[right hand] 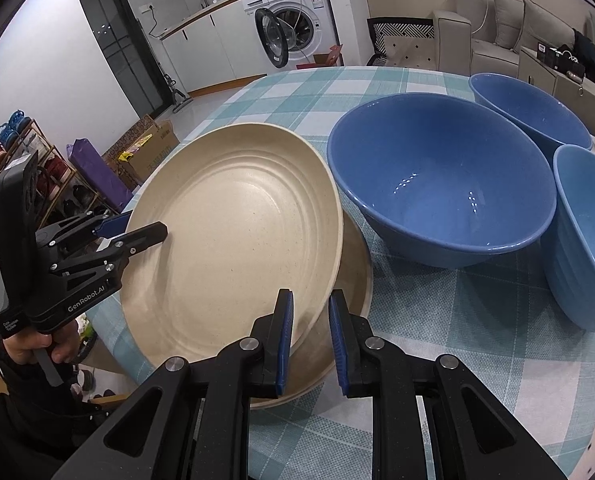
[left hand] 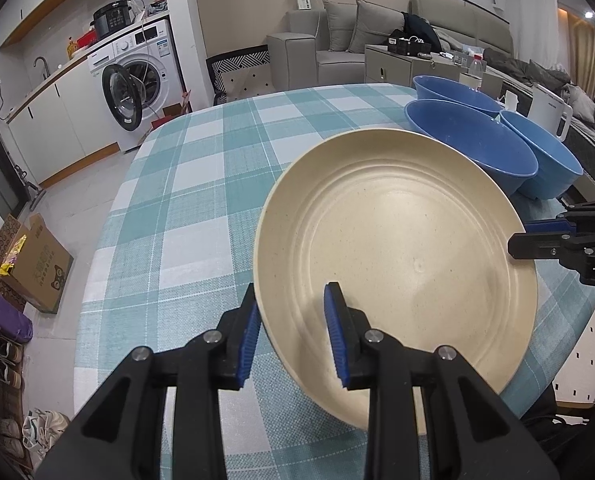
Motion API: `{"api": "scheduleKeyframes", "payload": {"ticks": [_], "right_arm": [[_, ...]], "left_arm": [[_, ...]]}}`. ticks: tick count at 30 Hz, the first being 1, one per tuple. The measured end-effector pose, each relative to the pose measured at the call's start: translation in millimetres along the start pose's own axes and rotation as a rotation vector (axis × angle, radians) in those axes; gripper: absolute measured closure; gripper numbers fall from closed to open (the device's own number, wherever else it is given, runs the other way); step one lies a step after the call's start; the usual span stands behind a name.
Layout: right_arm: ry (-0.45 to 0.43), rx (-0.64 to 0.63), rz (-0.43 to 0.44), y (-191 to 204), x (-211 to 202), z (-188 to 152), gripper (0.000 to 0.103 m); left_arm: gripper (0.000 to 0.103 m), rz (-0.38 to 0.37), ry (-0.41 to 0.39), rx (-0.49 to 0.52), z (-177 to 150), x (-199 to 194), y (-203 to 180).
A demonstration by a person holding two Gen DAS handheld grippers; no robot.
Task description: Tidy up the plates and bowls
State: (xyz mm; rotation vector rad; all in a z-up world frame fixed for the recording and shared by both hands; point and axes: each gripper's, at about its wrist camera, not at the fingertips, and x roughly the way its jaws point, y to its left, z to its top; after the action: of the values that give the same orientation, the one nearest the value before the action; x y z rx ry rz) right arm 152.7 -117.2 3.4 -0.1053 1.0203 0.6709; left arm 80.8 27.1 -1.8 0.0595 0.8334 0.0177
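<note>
Left wrist view: the left gripper [left hand: 293, 334] straddles the near-left rim of the round cream speckled plate with ringed inside [left hand: 397, 256]; one blue pad sits outside the rim, the other inside the dish, w/ a gap between pad and plate wall, so the claw reads spread, not pinching; judged, it's set to nip the rim for a lift. The plate sits tilted, its right side higher, over the teal-and-white checked tablecloth [left hand: 201, 168]. The right gripper [left hand: 537, 236] pokes in from the right edge at the plate's far rim; its state can't be told here. Behind: 3 deep blue glazed bowls [left hand: 473, 140], touching or nearly so, grouped at the far right of the table. A white washing machine w/ open door [left hand: 137, 80] stands behind.

Right wrist view: 2 cream plates, not 1; the upper rests askew on a second cream plate beneath [right hand: 357, 280], probably half-stacked, needing centring. The right gripper's pads stand apart around the upper plate's near rim; left pad over it, right pad clear; spread, holding nothing. The left gripper's fingers [right hand: 145, 236] lie above & below the opposite rim; contact unclear. Count: plates 2, bowls 3, grippers 2.
</note>
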Motion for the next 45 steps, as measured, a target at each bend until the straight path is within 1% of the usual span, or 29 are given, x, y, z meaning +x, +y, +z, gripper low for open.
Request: {"api": "scheduleKeyframes", "payload": {"ticks": [3, 9, 15, 30, 40, 45], "right_arm": [[0.011, -0.007, -0.003, 1, 0, -1, 0.082], [0.039, -0.007, -0.019, 0, 10, -2, 0.082], [0.038, -0.012, -0.028, -1, 10, -1, 0.082], [0.046, -0.021, -0.088, -3, 11, -2, 0.082], [0.061, -0.034, -0.124, 0, 17, -4, 0.082], [0.064, -0.040, -0.134, 1, 19, -3, 0.082]], "left_arm": [[0.074, 0.000, -0.002, 0.009, 0, -3, -2], [0.073, -0.001, 0.021, 0.035, -1, -3, -5], [0.073, -0.004, 0.030, 0.032, -3, 0, -7], [0.073, -0.021, 0.046, 0.042, -6, 8, -14], [0.072, -0.014, 0.057, 0.050, -8, 14, -17], [0.069, -0.002, 0.060, 0.063, -8, 16, -19]]}}
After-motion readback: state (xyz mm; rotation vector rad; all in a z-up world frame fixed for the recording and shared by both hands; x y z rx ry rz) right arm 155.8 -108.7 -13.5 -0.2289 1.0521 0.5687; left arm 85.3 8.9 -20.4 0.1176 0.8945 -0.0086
